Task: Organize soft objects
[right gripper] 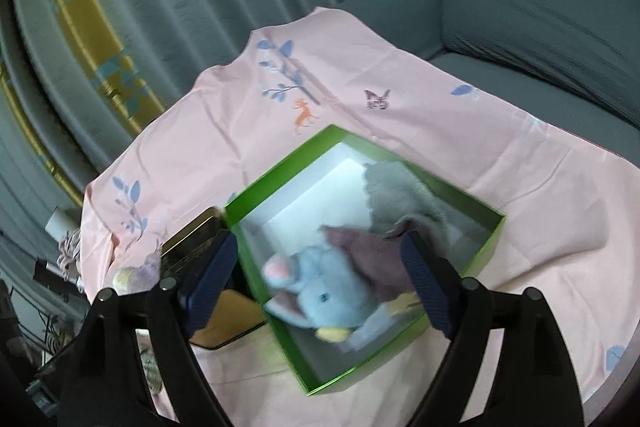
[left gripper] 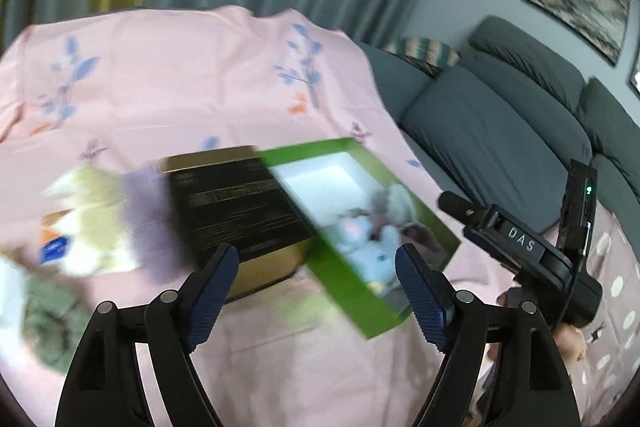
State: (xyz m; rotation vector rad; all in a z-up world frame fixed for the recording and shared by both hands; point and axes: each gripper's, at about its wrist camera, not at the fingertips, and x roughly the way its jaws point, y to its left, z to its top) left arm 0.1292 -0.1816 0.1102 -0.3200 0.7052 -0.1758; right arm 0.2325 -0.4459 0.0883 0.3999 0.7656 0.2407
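Blue-padded fingers (left gripper: pixel 216 291) of the left gripper (left gripper: pixel 316 291) are seen nearest the lens, spread wide with nothing between them, above a pink printed sheet (left gripper: pixel 160 75). Just beyond them a black and gold tin (left gripper: pixel 236 211) is set touching the left side of an open green box (left gripper: pixel 352 291). Inside the box a blue plush toy (left gripper: pixel 360 239) and a grey soft piece (left gripper: pixel 394 203) are seen. Left of the tin, a blurred cream plush (left gripper: pixel 88 211) and an olive-green soft item (left gripper: pixel 48 323) lie on the sheet. In the right wrist view, the right gripper (right gripper: pixel 324 287) is held released over the box, empty, with the blue plush toy (right gripper: pixel 320 299), a mauve cloth (right gripper: pixel 372 259) and the grey soft piece (right gripper: pixel 400 187) lying below. A grey sofa (left gripper: pixel 500 131) stands at far right.
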